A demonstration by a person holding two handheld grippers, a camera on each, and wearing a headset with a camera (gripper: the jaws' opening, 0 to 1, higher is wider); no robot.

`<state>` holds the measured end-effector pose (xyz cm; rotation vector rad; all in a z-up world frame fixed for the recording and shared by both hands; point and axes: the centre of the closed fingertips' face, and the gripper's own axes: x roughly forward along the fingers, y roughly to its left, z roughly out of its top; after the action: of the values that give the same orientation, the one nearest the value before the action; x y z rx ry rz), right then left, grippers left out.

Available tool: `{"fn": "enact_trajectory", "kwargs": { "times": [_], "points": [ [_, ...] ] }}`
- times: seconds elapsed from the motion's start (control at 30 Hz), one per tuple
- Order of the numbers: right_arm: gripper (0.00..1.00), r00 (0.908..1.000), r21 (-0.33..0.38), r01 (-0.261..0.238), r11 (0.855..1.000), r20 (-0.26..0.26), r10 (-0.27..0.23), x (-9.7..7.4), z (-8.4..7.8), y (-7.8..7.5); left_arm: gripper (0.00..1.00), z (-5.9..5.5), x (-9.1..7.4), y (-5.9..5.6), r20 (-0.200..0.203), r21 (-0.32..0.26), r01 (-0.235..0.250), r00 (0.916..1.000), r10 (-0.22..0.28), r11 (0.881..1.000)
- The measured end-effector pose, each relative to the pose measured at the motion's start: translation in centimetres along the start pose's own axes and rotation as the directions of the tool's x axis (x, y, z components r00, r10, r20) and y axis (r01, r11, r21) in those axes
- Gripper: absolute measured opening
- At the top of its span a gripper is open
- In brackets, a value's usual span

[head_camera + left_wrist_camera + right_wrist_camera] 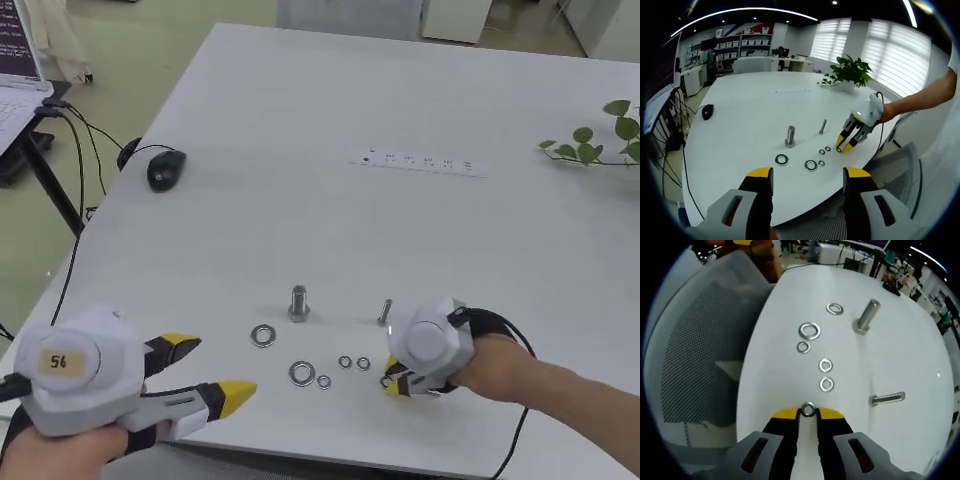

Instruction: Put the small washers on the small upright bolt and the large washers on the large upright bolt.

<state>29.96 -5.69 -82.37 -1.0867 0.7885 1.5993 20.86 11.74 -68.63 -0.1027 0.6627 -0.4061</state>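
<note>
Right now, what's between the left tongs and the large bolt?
A large washer lies flat between the left tongs and the large bolt; the head view shows it.

Three cameras, one desk (300, 150)
Head view looked steeply down; both gripper views sat lower and nearer, all sharing the large bolt (298, 302).

In the head view the right tongs (390, 380) hide their small washer (808, 409); edges crop the laptop (12, 50) and plant (600, 135).
</note>
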Motion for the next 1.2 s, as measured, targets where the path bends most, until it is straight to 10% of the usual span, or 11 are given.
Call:
{"fn": "enact_trajectory", "kwargs": {
  "times": [0.27,0.57,1.2],
  "points": [
    [0.15,0.9985,0.095,0.036,0.995,0.036,-0.040,-0.06,-0.26,-0.01,0.55,-0.18,-0.57,0.47,0.006,-0.011,-0.019,0.9998,0.019,1.000],
    [0.18,0.9983,-0.107,-0.059,0.993,-0.002,0.059,-0.16,-0.55,0.79,0.55,-0.17,-0.81,0.02,0.004,-0.007,-0.017,0.9998,0.017,1.000],
    [0.17,0.9847,-0.361,-0.165,0.918,-0.114,0.132,0.00,-0.31,0.70,0.54,0.08,-0.67,-0.19,0.009,-0.009,-0.018,0.9998,0.019,1.000]
  ]
}}
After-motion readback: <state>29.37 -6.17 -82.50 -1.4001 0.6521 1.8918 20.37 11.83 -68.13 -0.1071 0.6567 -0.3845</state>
